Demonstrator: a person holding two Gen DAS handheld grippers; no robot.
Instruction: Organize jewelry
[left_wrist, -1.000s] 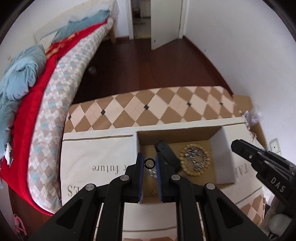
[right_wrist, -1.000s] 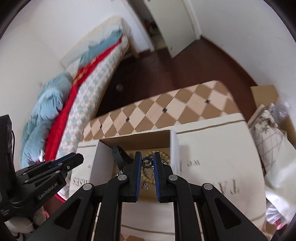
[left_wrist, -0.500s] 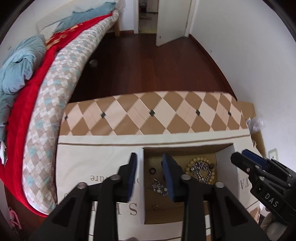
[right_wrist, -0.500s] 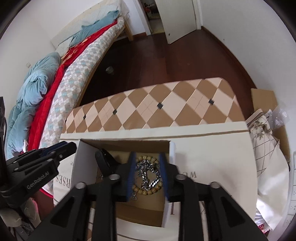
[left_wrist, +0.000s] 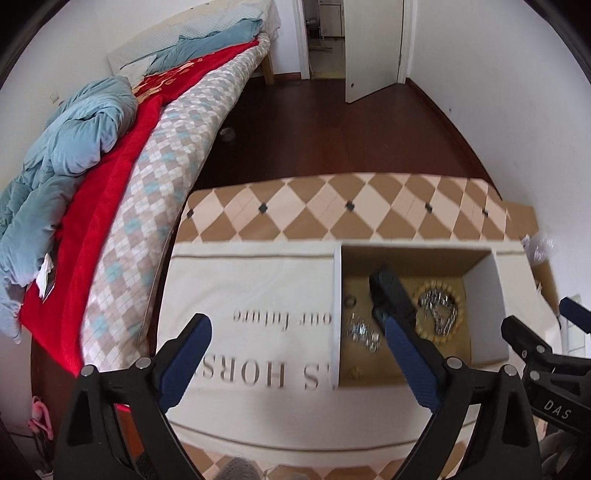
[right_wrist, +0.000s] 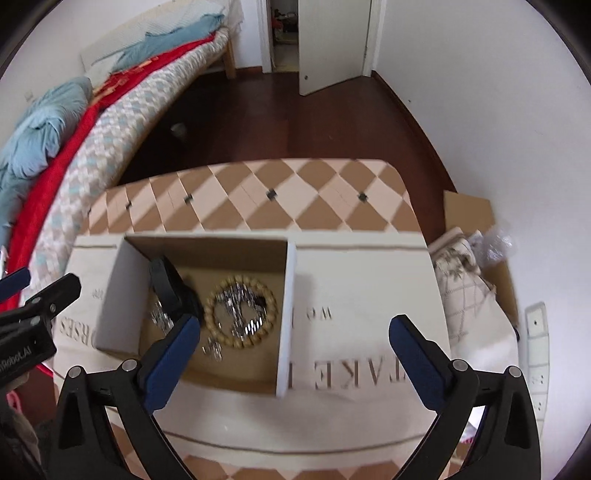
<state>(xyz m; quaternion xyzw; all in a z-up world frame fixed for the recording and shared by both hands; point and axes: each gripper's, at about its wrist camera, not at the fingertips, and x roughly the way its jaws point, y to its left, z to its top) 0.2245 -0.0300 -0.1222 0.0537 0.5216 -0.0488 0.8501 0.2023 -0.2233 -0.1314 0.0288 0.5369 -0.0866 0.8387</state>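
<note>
An open cardboard box (left_wrist: 484, 295) (right_wrist: 286, 306) stands on a cream cloth with printed letters. Inside lie a wooden bead bracelet (left_wrist: 439, 330) (right_wrist: 240, 314) around a silver chain (right_wrist: 242, 312), a black ring (left_wrist: 349, 301), sparkly silver pieces (left_wrist: 364, 330) (right_wrist: 160, 317) and a black object (left_wrist: 388, 291) (right_wrist: 171, 286). My left gripper (left_wrist: 297, 332) is open and empty above the cloth at the box's left wall. My right gripper (right_wrist: 295, 338) is open and empty above the box's right wall.
The box sits on a table (left_wrist: 332, 210) (right_wrist: 258, 195) with a brown and pink diamond cloth. A bed (left_wrist: 122, 147) with red and blue bedding stands to the left. Dark wood floor and an open door (right_wrist: 332, 44) lie beyond. Bags (right_wrist: 469, 280) lie right of the table.
Both grippers were shut on small rings over the box. They opened, the rings dropped into the box, and both grippers have pulled back and opened wide.
</note>
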